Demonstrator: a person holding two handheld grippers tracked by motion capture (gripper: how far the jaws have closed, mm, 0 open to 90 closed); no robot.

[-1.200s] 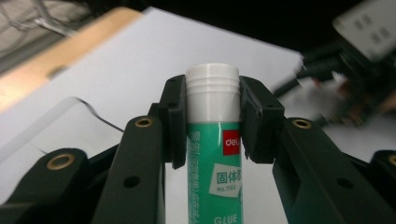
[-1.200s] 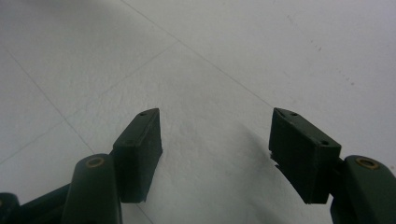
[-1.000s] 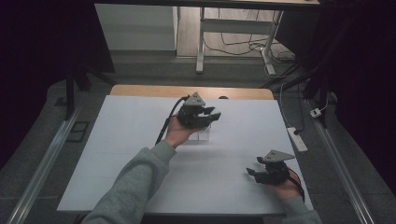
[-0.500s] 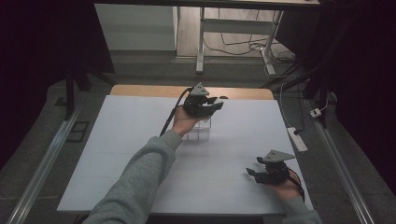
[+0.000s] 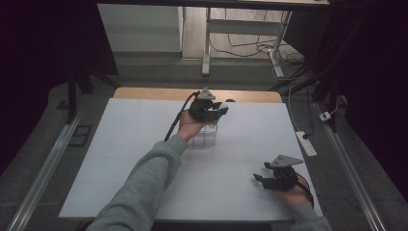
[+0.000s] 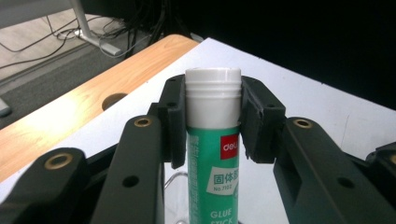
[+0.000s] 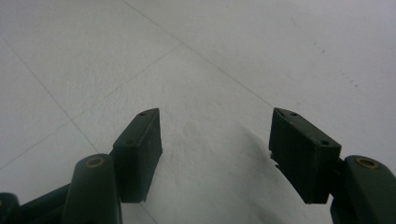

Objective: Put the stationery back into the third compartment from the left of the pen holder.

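Pinched at its ribbed white cap by the left gripper (image 6: 212, 121), a green cylindrical glue stick (image 6: 213, 154) is held over a clear container (image 5: 206, 135); its base is cut off. Right gripper (image 7: 215, 140) jaws are spread above matte white table (image 5: 144, 144).

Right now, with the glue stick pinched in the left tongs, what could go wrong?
The left tongs grip the glue stick high, at its white cap, so the cap might pull off or the stick swing. A clear container sits just below; lowering off-centre could knock it. The right tongs rest open, too far to steady anything.
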